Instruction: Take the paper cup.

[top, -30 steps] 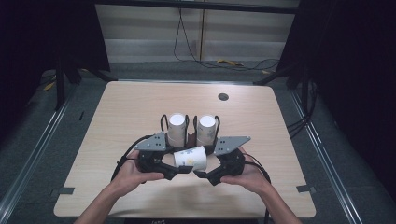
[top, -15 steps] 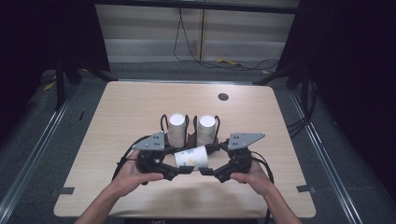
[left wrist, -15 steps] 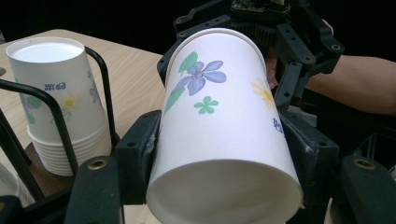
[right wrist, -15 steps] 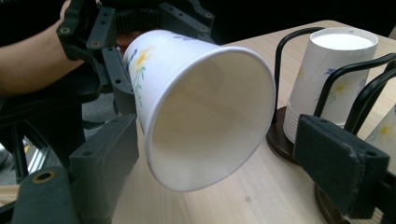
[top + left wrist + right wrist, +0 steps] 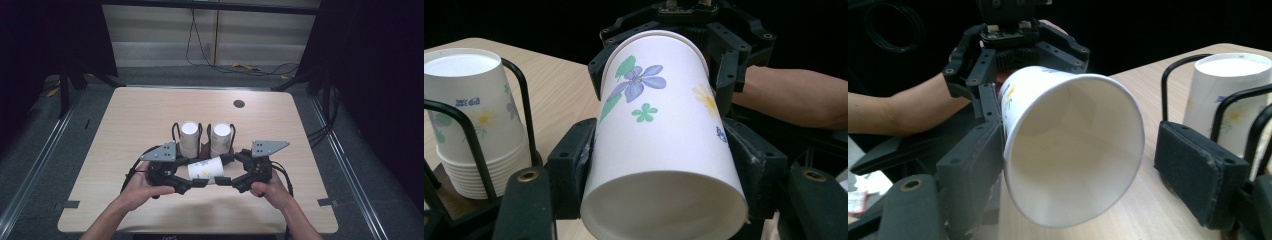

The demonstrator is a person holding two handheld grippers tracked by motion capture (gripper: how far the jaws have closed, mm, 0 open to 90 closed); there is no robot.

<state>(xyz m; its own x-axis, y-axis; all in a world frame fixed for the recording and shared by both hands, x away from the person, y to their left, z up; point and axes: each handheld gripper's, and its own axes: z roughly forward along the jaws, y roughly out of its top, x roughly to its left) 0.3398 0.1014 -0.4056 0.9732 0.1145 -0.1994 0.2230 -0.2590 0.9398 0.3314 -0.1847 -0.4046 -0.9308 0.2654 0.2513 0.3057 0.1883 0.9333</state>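
A flowered paper cup (image 5: 204,169) lies sideways in the air between both grippers, just in front of the wire rack. My left gripper (image 5: 196,183) is shut on its narrow base end, with the pads (image 5: 574,160) pressed to both sides of the cup (image 5: 659,125). The cup's open mouth (image 5: 1068,150) faces my right gripper (image 5: 1085,170), which stands open. Its left jaw sits against the rim and its right pad (image 5: 1198,170) is a clear gap away. In the high view the right gripper (image 5: 224,180) is at the cup's right end.
Two stacks of upside-down cups (image 5: 189,137) (image 5: 220,136) stand in a black wire rack (image 5: 204,142) mid-table, just behind the grippers. A round grommet (image 5: 239,103) is set in the far part of the table (image 5: 130,115). Cables lie on the floor beyond it.
The right gripper has drawn a little to the right and its jaws have spread off the cup's rim. The left gripper and the cup have stayed about where they were.
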